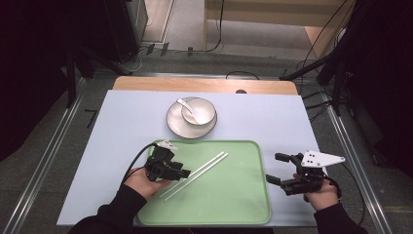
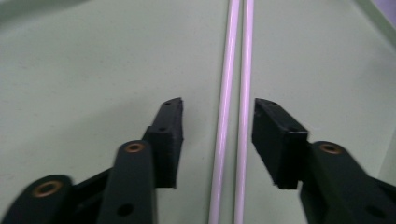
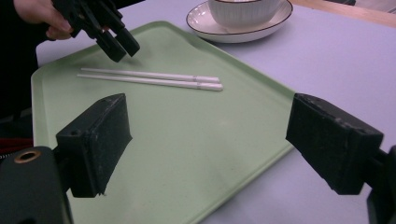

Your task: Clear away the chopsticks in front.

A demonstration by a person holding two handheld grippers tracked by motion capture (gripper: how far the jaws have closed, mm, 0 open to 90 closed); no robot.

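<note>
- Chopsticks [image 1: 195, 175]: white pair, side by side on green tray [image 1: 234, 204].
- Left tool [image 2: 218, 128]: jaws spread, straddling the chopsticks, not gripping.
- Right tool [image 1: 276, 168]: jaws spread wide, empty, at tray's right edge.
- Bowl [image 1: 198, 110] with spoon [image 1: 187, 104]: on plate [image 1: 178, 127], worktop [image 1: 112, 122] beyond tray.

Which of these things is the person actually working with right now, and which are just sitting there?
In use, it seems:
- left gripper, open astride the chopsticks
- green tray beneath them

Lying by:
- bowl with spoon on its plate
- right gripper, open, idle
</note>
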